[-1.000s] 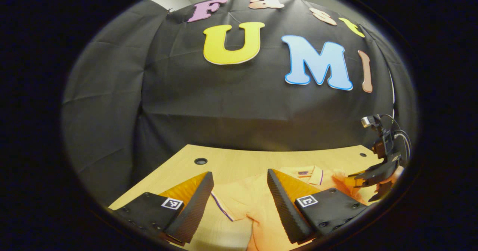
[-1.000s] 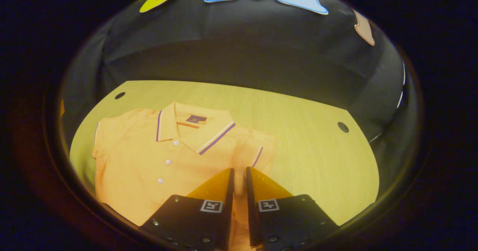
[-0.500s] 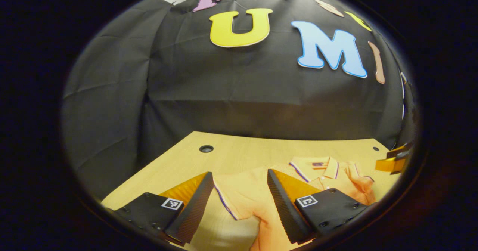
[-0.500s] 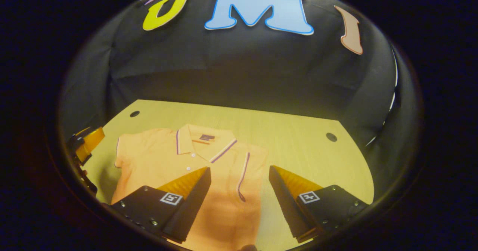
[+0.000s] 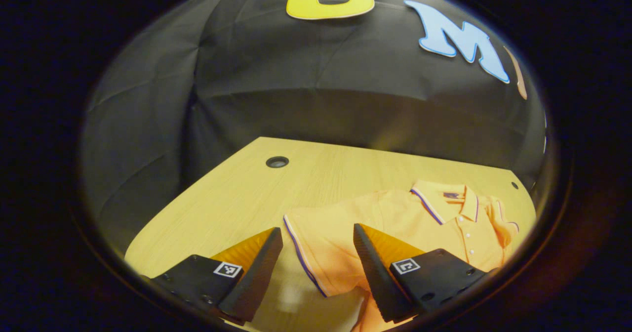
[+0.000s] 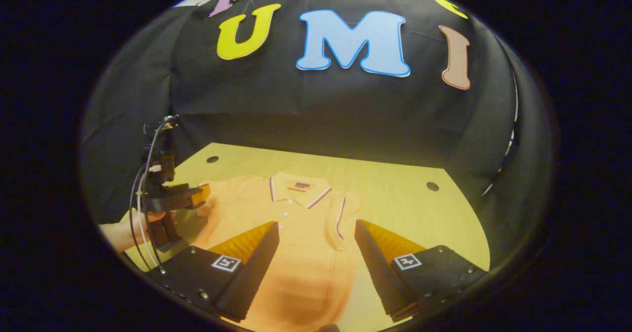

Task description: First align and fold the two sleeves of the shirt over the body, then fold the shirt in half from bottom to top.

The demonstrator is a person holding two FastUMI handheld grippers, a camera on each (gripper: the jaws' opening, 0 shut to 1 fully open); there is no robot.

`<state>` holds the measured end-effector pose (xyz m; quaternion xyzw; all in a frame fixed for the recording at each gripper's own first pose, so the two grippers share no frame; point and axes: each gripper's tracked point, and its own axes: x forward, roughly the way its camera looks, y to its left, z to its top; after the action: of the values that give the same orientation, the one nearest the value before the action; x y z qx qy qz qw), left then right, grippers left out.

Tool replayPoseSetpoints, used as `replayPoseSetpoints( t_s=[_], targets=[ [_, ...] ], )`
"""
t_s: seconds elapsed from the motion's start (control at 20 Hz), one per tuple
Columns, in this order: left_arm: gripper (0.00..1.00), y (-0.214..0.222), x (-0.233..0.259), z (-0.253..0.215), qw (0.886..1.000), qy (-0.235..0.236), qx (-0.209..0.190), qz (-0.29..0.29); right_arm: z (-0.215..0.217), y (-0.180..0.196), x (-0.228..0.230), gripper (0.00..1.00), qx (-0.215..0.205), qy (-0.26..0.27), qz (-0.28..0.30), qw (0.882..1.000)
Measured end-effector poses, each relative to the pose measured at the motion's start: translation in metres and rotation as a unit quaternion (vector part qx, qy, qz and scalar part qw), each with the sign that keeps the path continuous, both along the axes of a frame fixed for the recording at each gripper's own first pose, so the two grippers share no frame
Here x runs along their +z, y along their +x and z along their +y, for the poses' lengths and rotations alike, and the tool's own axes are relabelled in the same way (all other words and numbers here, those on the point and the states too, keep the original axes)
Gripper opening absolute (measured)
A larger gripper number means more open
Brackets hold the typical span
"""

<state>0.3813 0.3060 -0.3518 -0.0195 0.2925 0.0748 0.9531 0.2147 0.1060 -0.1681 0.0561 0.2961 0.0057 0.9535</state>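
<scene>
Shirt (image 6: 296, 253) beneath parted right gripper (image 6: 316, 263) — untouched.

we see the left gripper (image 5: 316, 245) with its fingers spread wide above the table (image 5: 237, 198). between them lies the striped cuff of the near sleeve (image 5: 308, 253) of the orange shirt (image 5: 395, 218), spread flat toward the table's right edge. the collar (image 5: 447, 201) points to the far right corner. a round hole (image 5: 277, 161) marks the far left corner.

One shirt (image 6: 296, 233), one table (image 5: 237, 193), two grippers, two table holes.
</scene>
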Motion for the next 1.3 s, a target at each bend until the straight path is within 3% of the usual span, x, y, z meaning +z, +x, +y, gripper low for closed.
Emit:
replayPoseSetpoints(
  t_s=[0.3,0.55,0.75,0.8,0.95,1.3],
  targets=[
    [0.94,0.004,-0.032,0.001,0.998,-0.024,0.009,0.05,0.001,-0.03,0.008,0.96,-0.02,0.015,0.005,1.0],
    [0.95,0.007,-0.041,-0.002,0.997,0.015,-0.005,0.072,0.0,-0.042,0.009,0.96,-0.029,0.025,0.009,0.999],
    [0.53,0.012,-0.041,-0.013,0.997,0.009,-0.021,0.07,-0.006,-0.049,0.009,0.96,-0.045,0.034,0.012,0.998],
    [0.36,0.013,-0.042,-0.015,0.997,0.011,-0.02,0.069,-0.008,-0.051,0.008,0.96,-0.049,0.037,0.012,0.998],
    [0.11,0.014,-0.038,-0.016,0.998,0.011,-0.023,0.065,-0.016,-0.057,0.01,0.96,-0.06,0.036,0.012,0.997],
    [0.11,0.022,0.008,-0.041,0.998,0.029,-0.055,0.017,-0.02,-0.071,0.006,0.96,-0.075,0.043,0.014,0.996]
  ],
)
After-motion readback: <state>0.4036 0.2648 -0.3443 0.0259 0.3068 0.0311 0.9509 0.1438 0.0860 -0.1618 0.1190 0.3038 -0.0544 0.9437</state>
